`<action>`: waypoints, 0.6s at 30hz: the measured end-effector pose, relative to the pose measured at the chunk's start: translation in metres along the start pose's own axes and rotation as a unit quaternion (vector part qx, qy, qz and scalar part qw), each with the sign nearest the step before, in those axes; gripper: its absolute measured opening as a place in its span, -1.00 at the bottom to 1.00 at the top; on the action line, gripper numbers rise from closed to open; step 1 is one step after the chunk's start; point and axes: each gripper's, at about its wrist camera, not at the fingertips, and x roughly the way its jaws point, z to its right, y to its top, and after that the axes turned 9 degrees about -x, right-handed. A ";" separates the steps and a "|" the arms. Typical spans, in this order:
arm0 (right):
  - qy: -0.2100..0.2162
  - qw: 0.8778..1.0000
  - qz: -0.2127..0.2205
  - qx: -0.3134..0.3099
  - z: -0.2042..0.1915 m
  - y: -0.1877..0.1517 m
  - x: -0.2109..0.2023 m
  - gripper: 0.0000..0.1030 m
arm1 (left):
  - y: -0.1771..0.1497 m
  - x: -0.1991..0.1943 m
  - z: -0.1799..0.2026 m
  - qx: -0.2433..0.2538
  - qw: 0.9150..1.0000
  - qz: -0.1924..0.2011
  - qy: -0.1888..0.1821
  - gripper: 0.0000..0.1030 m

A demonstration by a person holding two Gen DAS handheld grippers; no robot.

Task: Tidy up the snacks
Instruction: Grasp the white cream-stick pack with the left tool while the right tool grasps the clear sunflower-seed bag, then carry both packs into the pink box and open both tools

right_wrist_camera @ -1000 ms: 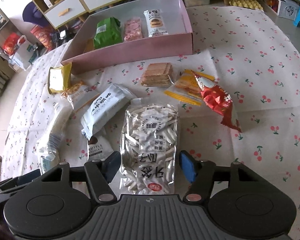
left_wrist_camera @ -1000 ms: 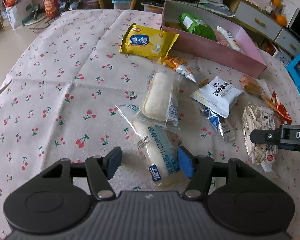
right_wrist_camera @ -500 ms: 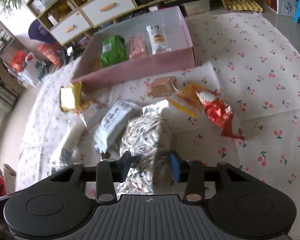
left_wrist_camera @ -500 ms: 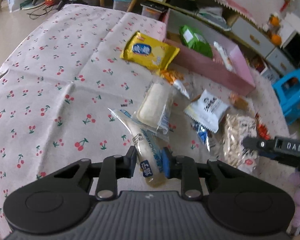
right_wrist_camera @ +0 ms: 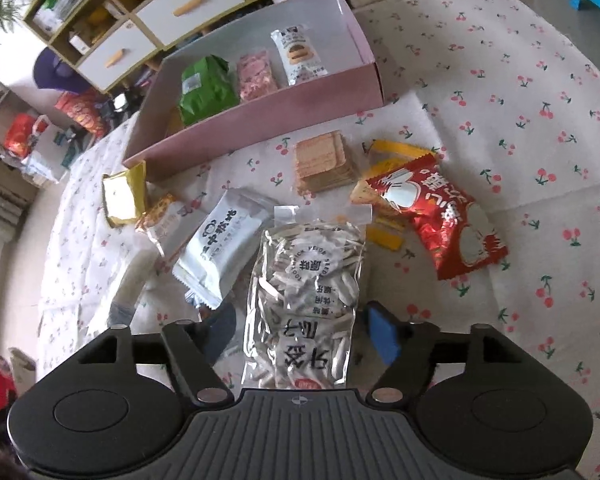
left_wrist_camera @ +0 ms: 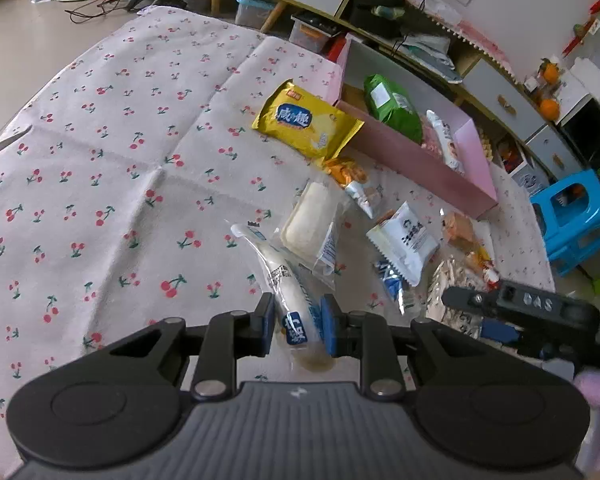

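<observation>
My left gripper (left_wrist_camera: 297, 326) is shut on the near end of a long white bread roll in a clear wrapper (left_wrist_camera: 286, 280), which slants up off the cherry-print cloth. The jaws of my right gripper (right_wrist_camera: 302, 334) are opening. A clear bag of sunflower seeds (right_wrist_camera: 308, 280) lies between them with a gap to each pad. One of the right gripper's fingers (left_wrist_camera: 472, 300) shows at the right of the left wrist view. The pink box (right_wrist_camera: 260, 120) stands at the back and holds a green bag (right_wrist_camera: 206, 88) and two small packets.
Loose on the cloth lie a yellow packet (left_wrist_camera: 304, 122), a second wrapped bread (left_wrist_camera: 312, 224), a white packet (right_wrist_camera: 220, 248), a red packet (right_wrist_camera: 440, 208), stacked crackers (right_wrist_camera: 320, 156) and small orange packets. A blue stool (left_wrist_camera: 576, 220) stands off the table's right side.
My left gripper shut on the bread roll and raised its near end. My right gripper shut on the seed bag half a second ago and has since opened off it.
</observation>
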 end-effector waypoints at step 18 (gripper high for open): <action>-0.099 0.987 0.011 -0.126 -0.030 -0.008 0.014 0.27 | -0.021 0.013 -0.015 0.119 0.985 0.053 0.115 0.16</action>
